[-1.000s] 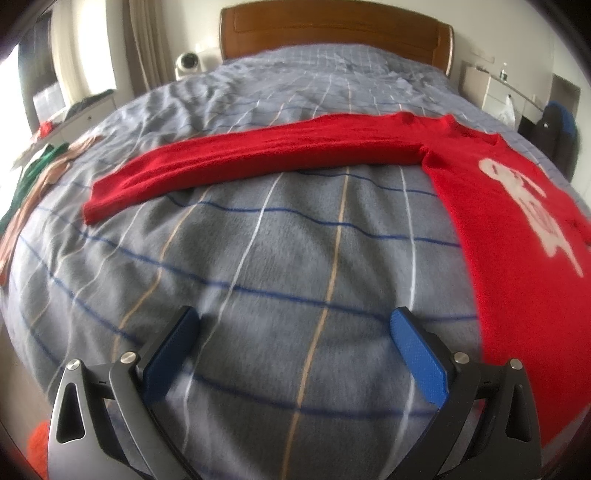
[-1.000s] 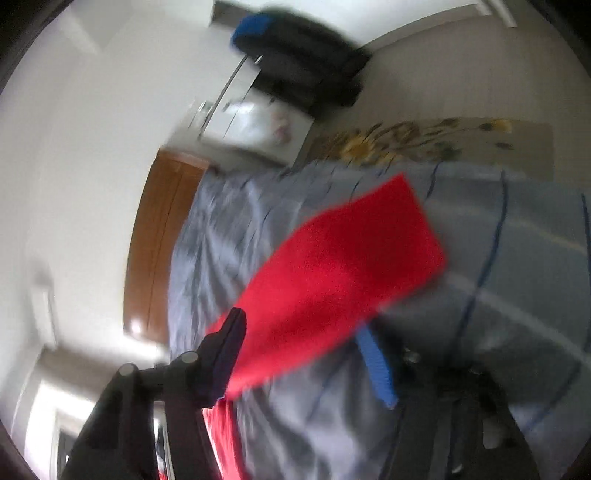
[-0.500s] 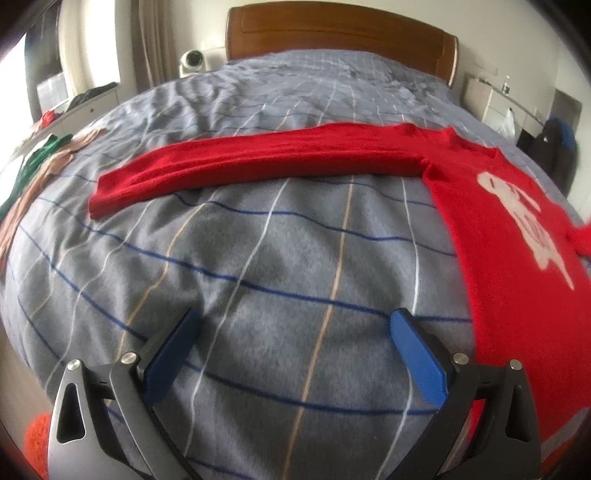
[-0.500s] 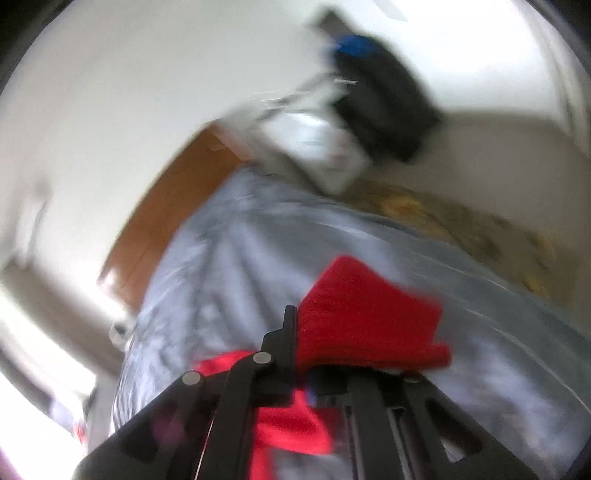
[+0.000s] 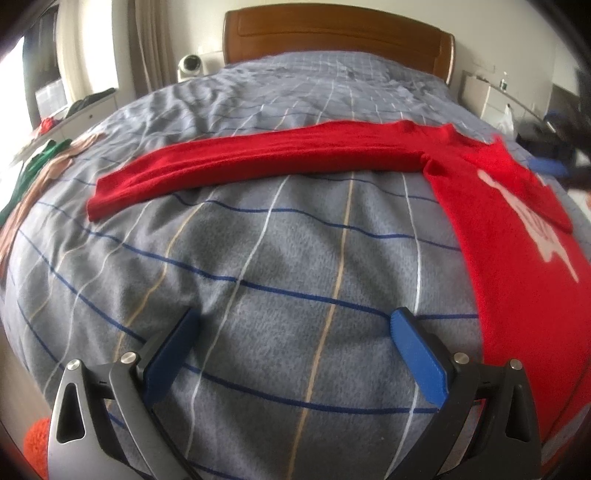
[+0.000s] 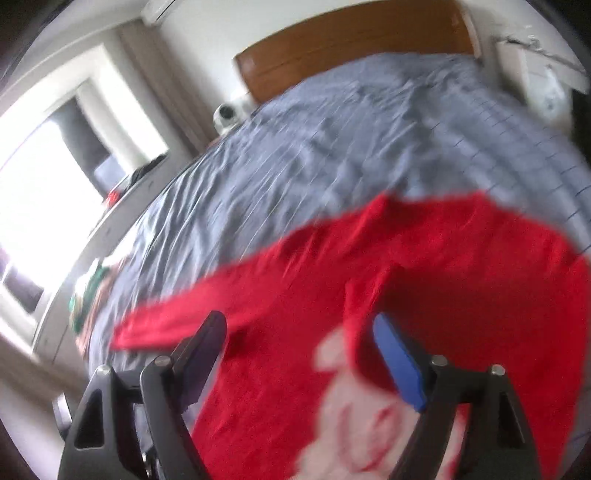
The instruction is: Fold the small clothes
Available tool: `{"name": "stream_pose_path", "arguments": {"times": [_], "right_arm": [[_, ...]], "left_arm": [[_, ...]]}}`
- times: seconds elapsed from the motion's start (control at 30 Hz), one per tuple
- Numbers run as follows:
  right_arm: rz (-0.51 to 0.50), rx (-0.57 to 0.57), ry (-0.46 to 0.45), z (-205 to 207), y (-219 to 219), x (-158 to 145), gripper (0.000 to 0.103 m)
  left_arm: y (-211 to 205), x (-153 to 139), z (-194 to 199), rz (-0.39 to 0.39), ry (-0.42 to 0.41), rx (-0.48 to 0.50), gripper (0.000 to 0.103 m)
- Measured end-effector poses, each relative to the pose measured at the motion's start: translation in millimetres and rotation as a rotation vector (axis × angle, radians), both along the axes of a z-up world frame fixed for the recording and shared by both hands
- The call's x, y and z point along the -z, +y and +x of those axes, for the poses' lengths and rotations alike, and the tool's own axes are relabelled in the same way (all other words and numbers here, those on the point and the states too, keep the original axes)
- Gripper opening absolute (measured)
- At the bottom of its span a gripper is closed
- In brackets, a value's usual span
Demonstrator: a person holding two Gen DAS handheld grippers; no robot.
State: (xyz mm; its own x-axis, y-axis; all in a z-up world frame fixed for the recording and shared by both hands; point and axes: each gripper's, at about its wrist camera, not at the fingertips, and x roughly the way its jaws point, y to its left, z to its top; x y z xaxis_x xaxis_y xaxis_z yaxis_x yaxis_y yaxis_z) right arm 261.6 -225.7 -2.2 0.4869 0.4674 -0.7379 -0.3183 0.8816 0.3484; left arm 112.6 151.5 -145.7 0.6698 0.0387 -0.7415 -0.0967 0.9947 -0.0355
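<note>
A red sweater [image 5: 517, 258] with a white print lies on the bed at the right; one long sleeve [image 5: 258, 162] stretches flat to the left. Its other sleeve is folded over the chest. My left gripper [image 5: 291, 332] is open and empty, low over the blanket left of the sweater's body. My right gripper [image 6: 299, 332] is open above the sweater [image 6: 443, 277], which looks blurred; it also shows blurred at the right edge of the left wrist view [image 5: 557, 162].
The bed has a grey checked blanket [image 5: 295, 258] and a wooden headboard [image 5: 332, 33]. Green and beige clothes [image 5: 40, 166] lie at the bed's left edge. A white cabinet [image 5: 491, 99] stands at the right, a small round device [image 5: 190, 66] beside the headboard.
My right gripper carried the right sleeve across onto the sweater's chest, let it go and opened, and swung round toward the headboard. My left gripper stayed open and drew back slightly.
</note>
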Motion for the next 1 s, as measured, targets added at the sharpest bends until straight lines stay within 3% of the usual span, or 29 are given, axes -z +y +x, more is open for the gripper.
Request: {"name": "stream_pose_path", "arguments": {"times": [0.07,0.13,0.3,0.4,0.47,0.57,0.67,0.77,0.83,0.9,1.0], "right_arm": [[-0.019,-0.022,-0.014,-22,-12,4,0.082],[-0.034,0.01,-0.046,-47,-51,1,0.082],[-0.173,0.21,-0.121,-87,-145,-4,0.085],[-0.262,0.339,-0.093,-102,-204,-2,0.085],[-0.232,0.37,-0.062,-105,-220,-5,0.085],[-0.203,0.378,-0.057,-95,-205,-15,0.085],[-0.353,0.355,-0.056,-56,-150,-16,0.085],[-0.558,0.276,-0.013,2,-90,6,0.085],[-0.633,0.281,0.007,27,-68,18,0.085],[-0.643,0.292,0.024,44,-50,29,0.085],[-0.514,0.194,-0.003,49,-9,29,0.084]], "left_arm": [[0,0,0,0.001,0.0,-0.003,0.103],[-1,0,0,0.002,-0.001,-0.008,0.103],[-3,2,1,0.009,-0.008,-0.021,0.103],[-6,3,2,0.023,-0.014,-0.032,0.103],[-6,3,3,0.027,-0.017,-0.041,0.103],[-8,4,2,0.036,-0.024,-0.05,0.103],[-7,4,0,0.035,-0.029,-0.046,0.103],[-6,4,-1,0.032,-0.028,-0.041,0.103],[-5,3,-1,0.031,-0.026,-0.039,0.103],[-5,3,0,0.026,-0.021,-0.035,0.103],[-4,3,1,0.022,-0.017,-0.032,0.103]]}}
